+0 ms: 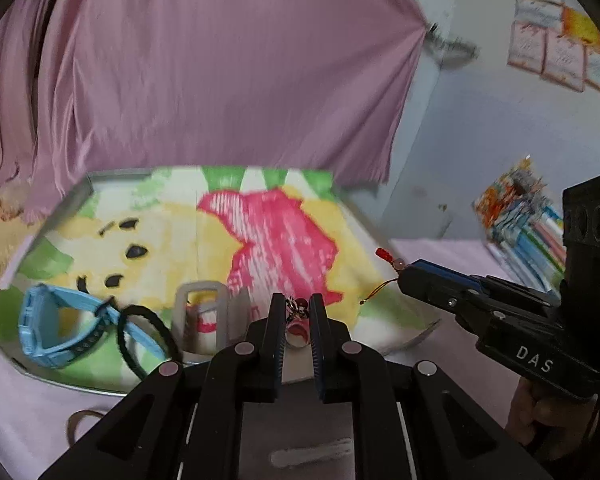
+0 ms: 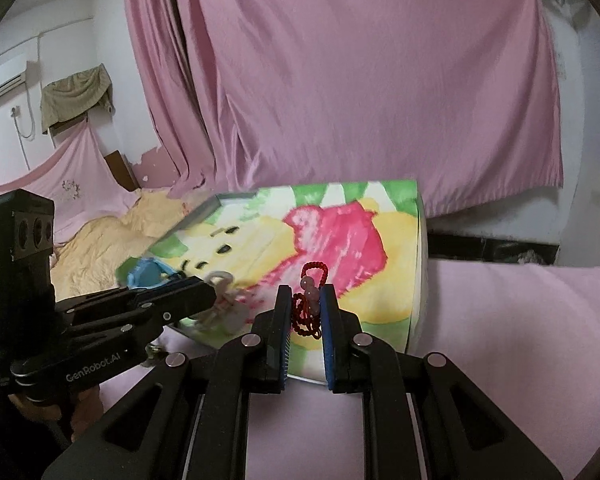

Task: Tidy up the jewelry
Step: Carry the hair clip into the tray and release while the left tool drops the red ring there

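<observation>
From the left wrist camera I note my left gripper (image 1: 296, 310) with its jaws drawn narrow on a small charm (image 1: 297, 312), dark and red, with a pale red-and-white piece hanging beneath it; the item is partly hidden between the jaws and blurred, so I cannot identify it further. It is held above the near edge of the tray (image 1: 404, 346), a shallow container lined with a cartoon bear print in yellow, pink and green.

Inside the tray, at its left end, lies a light blue watch (image 1: 48, 320). A black hair tie (image 1: 140, 332) overlaps the watch strap. Just right of these stands a grey clip-like frame (image 1: 200, 304); its nature is unclear.

From the right wrist camera, my right gripper (image 2: 305, 312) has its jaws narrow on a red cord bracelet (image 2: 308, 312) carrying pale pink beads; a loop of cord rises above the jaw tips. It is held over the tray's near right corner. The left camera shows the same cord end and a bead protruding from the right gripper's tip.

The tray rests on a pink sheet (image 2: 520, 340). A pink curtain (image 2: 360, 80) hangs behind. A stack of books (image 1: 528, 232) stands at the far right.
</observation>
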The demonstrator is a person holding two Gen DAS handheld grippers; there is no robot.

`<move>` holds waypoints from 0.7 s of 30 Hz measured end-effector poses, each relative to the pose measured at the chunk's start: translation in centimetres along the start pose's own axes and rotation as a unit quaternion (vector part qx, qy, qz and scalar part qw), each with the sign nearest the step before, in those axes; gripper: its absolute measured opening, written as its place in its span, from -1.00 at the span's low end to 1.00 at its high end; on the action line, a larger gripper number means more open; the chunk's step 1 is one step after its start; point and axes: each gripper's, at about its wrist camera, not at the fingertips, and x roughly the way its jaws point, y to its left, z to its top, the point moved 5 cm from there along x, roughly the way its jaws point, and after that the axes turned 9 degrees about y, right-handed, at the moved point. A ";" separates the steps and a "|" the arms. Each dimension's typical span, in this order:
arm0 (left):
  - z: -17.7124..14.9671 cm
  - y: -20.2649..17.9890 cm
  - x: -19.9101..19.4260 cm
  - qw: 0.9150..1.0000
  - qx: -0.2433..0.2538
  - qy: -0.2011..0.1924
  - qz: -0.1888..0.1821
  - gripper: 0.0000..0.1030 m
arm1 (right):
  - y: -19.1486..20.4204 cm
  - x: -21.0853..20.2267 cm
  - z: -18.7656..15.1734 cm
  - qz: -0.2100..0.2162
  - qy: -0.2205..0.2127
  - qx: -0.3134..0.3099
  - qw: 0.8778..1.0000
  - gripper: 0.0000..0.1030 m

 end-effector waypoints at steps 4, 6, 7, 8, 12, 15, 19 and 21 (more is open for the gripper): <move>-0.1 0.0 2.3 0.999 -0.003 0.039 0.004 -0.78 | -1.4 2.2 -0.5 0.007 0.029 0.011 0.999 -0.76; -0.3 -0.1 3.1 0.998 -0.002 0.056 0.007 -0.78 | -2.0 3.0 -0.8 0.002 0.042 0.017 0.999 -0.76; -0.4 -0.1 3.4 0.998 -0.002 0.065 0.010 -0.78 | -2.2 3.4 -0.8 0.003 0.047 0.019 0.999 -0.76; -0.5 0.0 3.7 0.997 -0.004 0.074 0.013 -0.78 | -2.3 3.7 -0.9 0.004 0.050 0.022 0.998 -0.76; -0.8 0.0 4.0 0.996 -0.004 0.084 0.018 -0.78 | -2.5 5.1 -1.3 0.013 0.076 0.028 0.997 -0.75; -0.8 0.0 4.0 0.996 -0.002 0.086 0.019 -0.78 | -2.3 5.3 -1.4 0.017 0.081 0.023 0.996 -0.74; -0.8 0.0 3.9 0.996 0.000 0.086 0.023 -0.78 | -2.2 5.4 -1.4 0.019 0.083 0.024 0.996 -0.72; -0.8 0.0 3.9 0.996 0.000 0.085 0.022 -0.78 | -2.1 5.3 -1.4 0.019 0.081 0.025 0.996 -0.68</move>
